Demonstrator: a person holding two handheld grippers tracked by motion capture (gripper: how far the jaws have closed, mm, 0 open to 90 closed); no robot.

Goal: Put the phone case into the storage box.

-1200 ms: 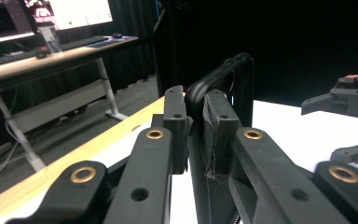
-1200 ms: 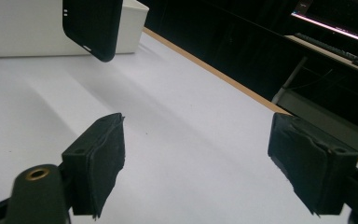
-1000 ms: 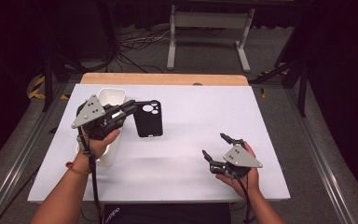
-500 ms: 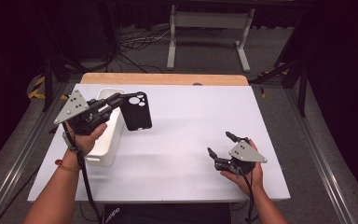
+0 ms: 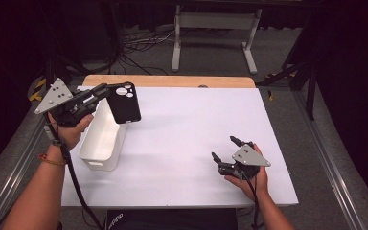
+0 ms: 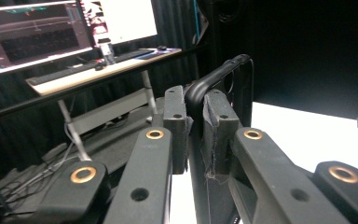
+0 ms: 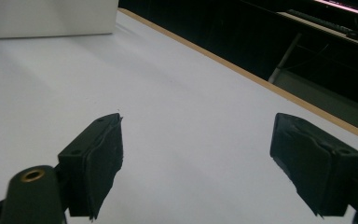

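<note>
Left gripper (image 5: pixel 106 91) fingers pinch the phone case (image 5: pixel 125 102) by its top edge, held in the air over the white bin (image 5: pixel 100 143), far left. Case looks light, thin, bendy; rim grip suits it. Right gripper (image 5: pixel 229 152) fingers spread, empty, over the counter (image 5: pixel 182 139).

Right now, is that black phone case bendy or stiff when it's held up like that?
Probably fairly stiff: the phone case sticks out from the left gripper without drooping. Likely light, since a pinch at one edge holds it. Its rim looks rubbery, so it probably won't slip.

The black phone case (image 5: pixel 124 102) hangs upright, pinched at its edge above the white bin (image 5: pixel 101 139).
</note>
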